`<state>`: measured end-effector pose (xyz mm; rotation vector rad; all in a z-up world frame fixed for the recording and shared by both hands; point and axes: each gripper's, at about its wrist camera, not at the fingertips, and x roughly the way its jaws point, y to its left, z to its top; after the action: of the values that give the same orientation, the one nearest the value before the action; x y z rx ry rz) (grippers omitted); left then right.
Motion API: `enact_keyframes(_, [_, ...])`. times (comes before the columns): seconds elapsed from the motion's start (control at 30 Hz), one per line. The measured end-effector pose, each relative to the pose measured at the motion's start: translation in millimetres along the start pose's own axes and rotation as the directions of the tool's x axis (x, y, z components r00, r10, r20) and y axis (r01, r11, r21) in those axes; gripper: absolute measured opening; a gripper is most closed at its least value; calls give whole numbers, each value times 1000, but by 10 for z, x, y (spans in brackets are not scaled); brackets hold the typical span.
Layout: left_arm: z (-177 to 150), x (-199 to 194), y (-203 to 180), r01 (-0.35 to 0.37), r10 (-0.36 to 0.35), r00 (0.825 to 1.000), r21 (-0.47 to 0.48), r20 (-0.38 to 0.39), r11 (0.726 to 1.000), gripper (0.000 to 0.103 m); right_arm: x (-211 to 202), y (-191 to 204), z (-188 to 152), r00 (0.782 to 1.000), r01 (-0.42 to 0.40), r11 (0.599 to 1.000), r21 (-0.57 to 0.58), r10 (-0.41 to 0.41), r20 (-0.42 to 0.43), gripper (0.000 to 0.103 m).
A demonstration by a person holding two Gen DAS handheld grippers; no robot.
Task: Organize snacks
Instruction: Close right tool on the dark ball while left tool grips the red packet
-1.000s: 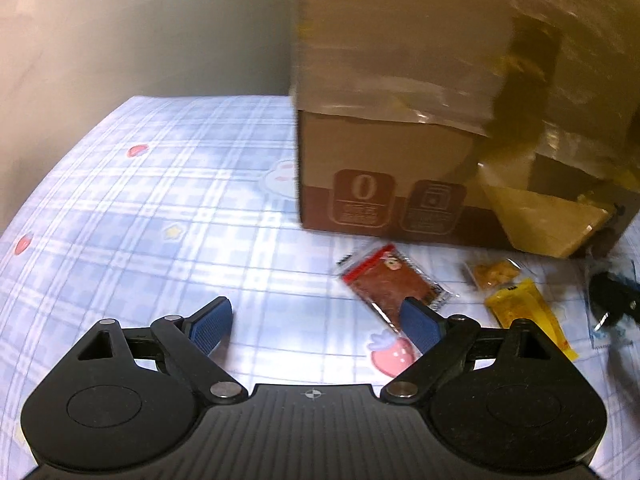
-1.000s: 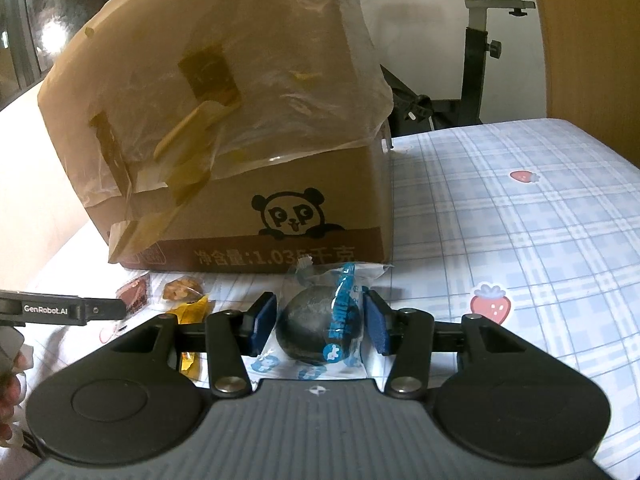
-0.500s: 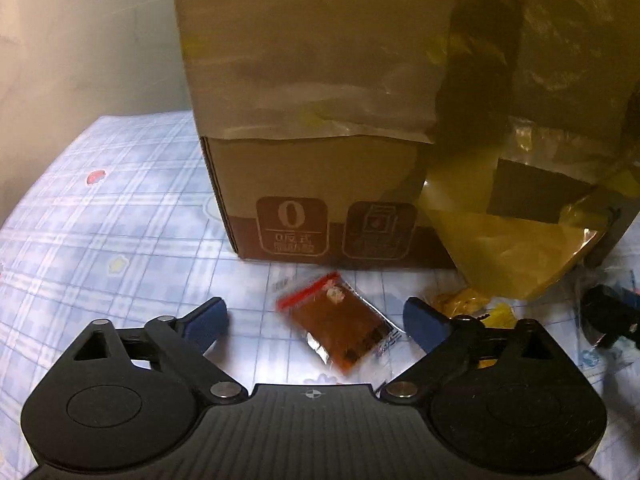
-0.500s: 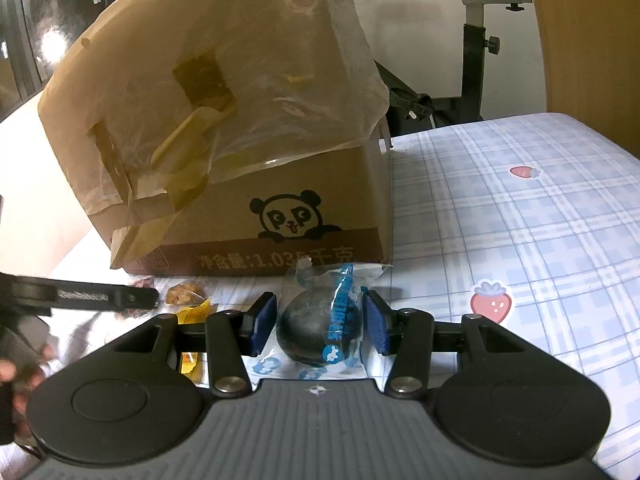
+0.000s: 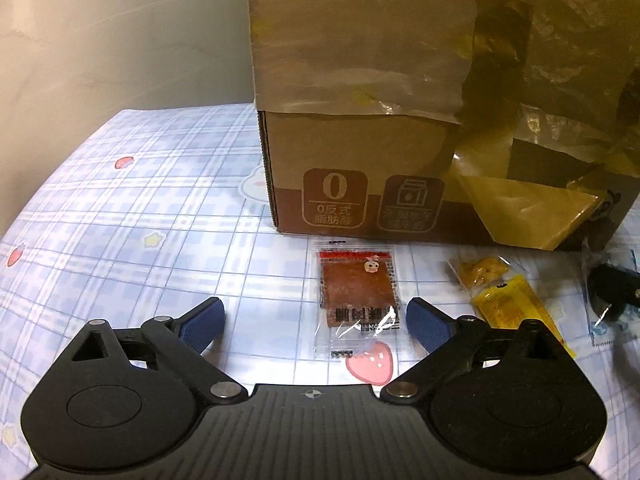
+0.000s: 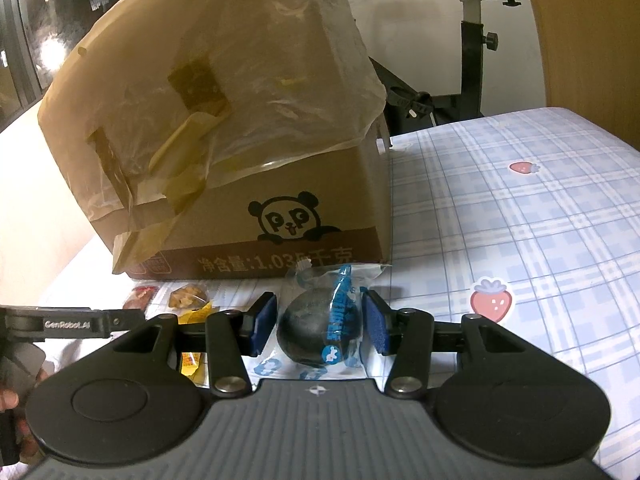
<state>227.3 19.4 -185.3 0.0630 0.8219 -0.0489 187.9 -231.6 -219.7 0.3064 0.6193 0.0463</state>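
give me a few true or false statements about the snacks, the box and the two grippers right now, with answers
1. The red snack packet lies flat on the checked cloth, between the wide-spread jaws of the left gripper. True.
2. The right gripper is empty. False: the dark round snack in a blue-printed wrapper sits between its jaws.
3. The cardboard box shows a panda drawing on the side seen from the right wrist. True.
4. The red snack packet is already inside the cardboard box. False: it lies on the cloth in front of the box.
5. The yellow packet lies to the left of the red one in the left wrist view. False: it lies to the right.
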Motion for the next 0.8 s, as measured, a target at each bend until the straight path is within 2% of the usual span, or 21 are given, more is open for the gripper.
enact_keyframes(0.33, [117,34,-166,22,-23,999,26,34,999,86,0,4,0,1000,-1,1000,2,1,1,51])
enact_keyframes(0.37, [112,51,-181,32,-34,998,36,47,999,78,1,4,0,1000,-1,1000,2,1,1,51])
enact_keyframes(0.47, [59,-28,-242,62,-67,994,64,88,996,43,2,4,0,1000,-1,1000,3,1,1,51])
enact_keyframes(0.57, [-14,-103,-246,58,-62,993,37,102,998,42,1,-1,3,1000,-5,1000,8,5,1,50])
enact_keyframes(0.8, [-115,-49,-115,113,-112,987,-5,114,994,41,-9,-49,12,1000,-23,999,34,23,2,50])
